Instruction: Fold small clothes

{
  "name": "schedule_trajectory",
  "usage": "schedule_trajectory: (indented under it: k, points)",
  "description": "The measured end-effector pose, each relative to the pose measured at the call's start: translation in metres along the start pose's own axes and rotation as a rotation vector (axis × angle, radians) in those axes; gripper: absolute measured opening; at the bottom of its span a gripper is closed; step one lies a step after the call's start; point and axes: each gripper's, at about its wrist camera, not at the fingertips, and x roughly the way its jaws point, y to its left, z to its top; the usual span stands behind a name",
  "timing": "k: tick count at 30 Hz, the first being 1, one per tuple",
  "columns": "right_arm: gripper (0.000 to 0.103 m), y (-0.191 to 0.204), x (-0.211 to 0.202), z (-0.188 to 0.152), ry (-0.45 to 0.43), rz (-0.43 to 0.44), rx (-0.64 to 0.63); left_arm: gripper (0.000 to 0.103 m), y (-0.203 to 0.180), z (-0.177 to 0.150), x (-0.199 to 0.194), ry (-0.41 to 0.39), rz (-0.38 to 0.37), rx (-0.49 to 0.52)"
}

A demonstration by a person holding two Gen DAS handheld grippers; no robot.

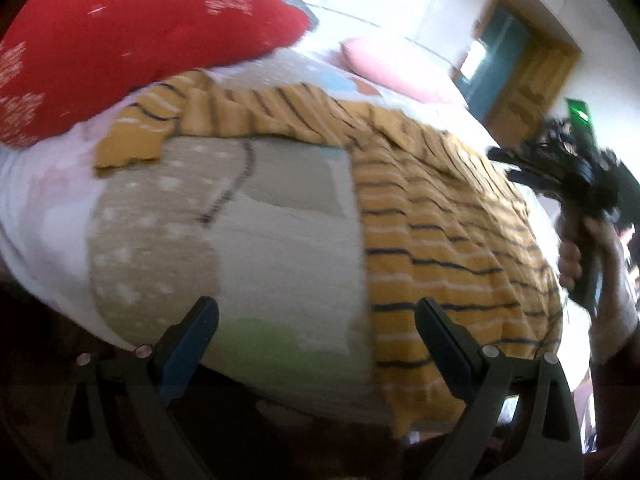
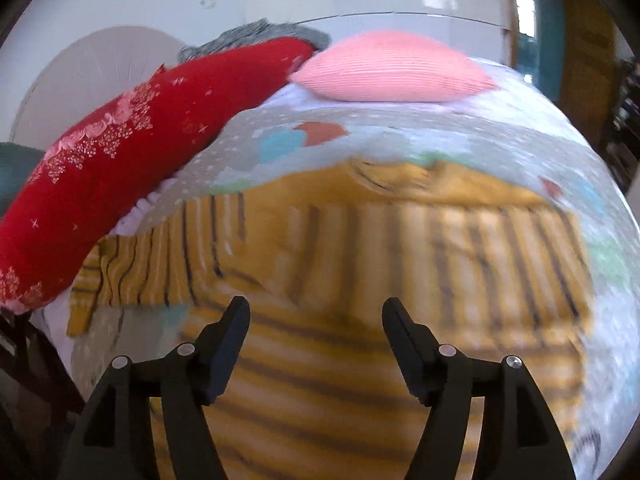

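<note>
**Striped shirt spread on bed, both grippers empty**

A mustard shirt (image 1: 448, 216) with dark and white stripes lies flat on a patterned bedspread (image 1: 280, 216), one sleeve (image 1: 160, 120) stretched toward a red pillow (image 1: 132, 44). A pink pillow (image 2: 394, 68) sits farther up the bed. The left hand-held gripper (image 1: 316, 320) hangs over the bedspread beside the shirt, jaws wide, holding nothing. The right hand-held gripper (image 2: 316, 316) hovers over the shirt, jaws apart and empty. The right view is motion-blurred.
</note>
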Motion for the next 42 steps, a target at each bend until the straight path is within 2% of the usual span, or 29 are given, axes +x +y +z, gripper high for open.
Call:
schedule_trajectory:
  k: [4,9,16,18,21,29,36,42]
  points:
    - [0.075,-0.045,-0.031,-0.05,-0.019,-0.087,0.065,0.098,-0.035,0.003,0.004,0.007,-0.018,0.06]
    - [0.076,-0.081,-0.044,-0.091,-0.014,-0.181,0.106,0.098,-0.082,0.007,0.01,0.019,-0.034,0.13]
    - [0.076,-0.099,-0.037,-0.117,-0.009,-0.187,0.121,0.098,-0.124,0.007,0.011,0.029,-0.035,0.211]
    - [0.08,-0.096,-0.036,-0.12,-0.016,-0.196,0.099,0.098,-0.13,0.005,0.011,0.032,-0.033,0.222]
    - [0.09,-0.091,-0.031,-0.123,-0.013,-0.2,0.063,0.098,-0.134,0.004,0.012,0.034,-0.031,0.228]
    - [0.102,-0.083,-0.02,-0.124,-0.005,-0.233,0.016,0.098,-0.121,0.005,0.016,0.044,-0.033,0.181]
    - [0.102,-0.082,-0.021,-0.129,-0.049,-0.233,0.017,0.098,-0.105,0.005,0.018,0.046,-0.036,0.143]
    - [0.102,-0.078,-0.022,-0.13,-0.046,-0.262,0.008,0.098,-0.096,0.005,0.019,0.046,-0.039,0.116]
